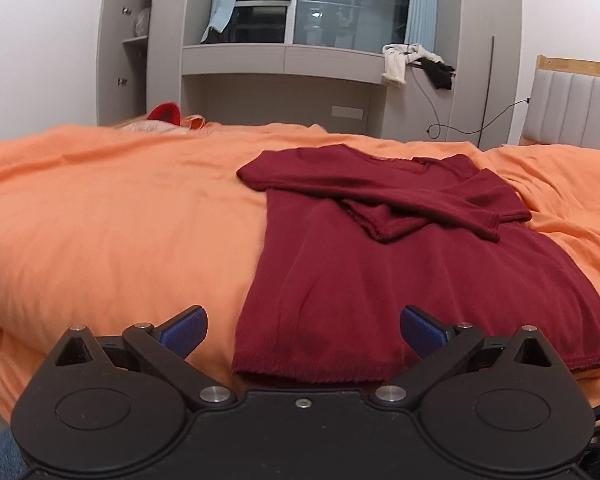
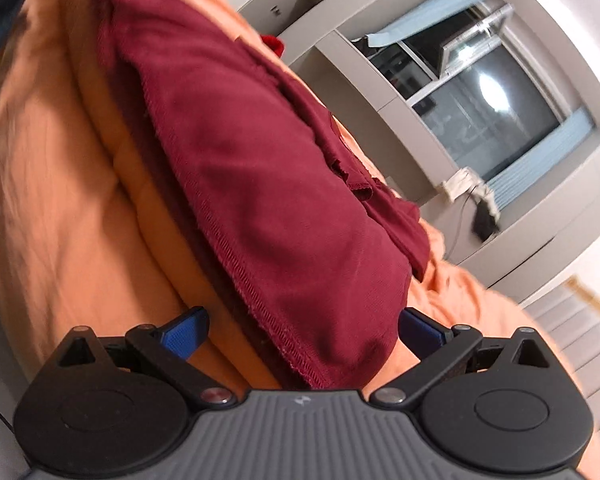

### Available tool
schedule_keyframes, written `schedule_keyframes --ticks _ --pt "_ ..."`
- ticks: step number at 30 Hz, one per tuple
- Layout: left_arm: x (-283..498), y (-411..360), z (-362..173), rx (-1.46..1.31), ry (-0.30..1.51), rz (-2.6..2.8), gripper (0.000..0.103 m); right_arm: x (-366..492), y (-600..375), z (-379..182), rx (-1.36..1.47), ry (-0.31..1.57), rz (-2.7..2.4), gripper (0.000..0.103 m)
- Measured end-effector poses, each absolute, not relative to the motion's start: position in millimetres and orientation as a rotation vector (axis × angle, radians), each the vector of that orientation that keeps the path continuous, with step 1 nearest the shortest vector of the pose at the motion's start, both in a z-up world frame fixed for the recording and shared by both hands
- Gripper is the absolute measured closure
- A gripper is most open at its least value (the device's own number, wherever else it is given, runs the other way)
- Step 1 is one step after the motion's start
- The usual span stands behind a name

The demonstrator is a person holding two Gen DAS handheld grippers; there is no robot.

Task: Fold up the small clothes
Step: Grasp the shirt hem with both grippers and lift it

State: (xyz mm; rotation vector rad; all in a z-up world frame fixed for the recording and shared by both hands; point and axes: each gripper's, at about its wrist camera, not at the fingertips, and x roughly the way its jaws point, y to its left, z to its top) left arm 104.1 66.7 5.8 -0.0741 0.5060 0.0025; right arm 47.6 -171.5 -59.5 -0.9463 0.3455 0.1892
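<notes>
A dark red knit sweater [image 1: 400, 272] lies flat on the orange bed cover [image 1: 120, 220], its body stretched toward the near edge of the bed. Both long sleeves are folded across the chest and overlap, their stitched cuffs lying on top. The bottom hem runs along the near edge, its stitching plain in the right wrist view. The left tongs [image 1: 303, 330] hang spread wide and released just before the hem, near its left corner. The right tongs [image 2: 303, 332] are likewise spread, with the hem's right corner lying between the blue pads [image 2: 184, 336], ungripped.
</notes>
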Motion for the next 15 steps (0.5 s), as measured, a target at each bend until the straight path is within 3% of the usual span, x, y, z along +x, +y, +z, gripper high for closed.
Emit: schedule_keyframes --ticks 11,13,15 --pt "102 77 4 -0.117 0.499 0.009 0.001 42 -170 -49 -0.872 0.206 0.143 0.001" --pt "102 77 4 -0.117 0.500 0.010 0.001 35 -172 -41 -0.852 0.165 0.140 0.004" --pt "102 77 4 -0.116 0.501 0.010 0.001 36 -173 -38 -0.840 0.167 0.157 0.020"
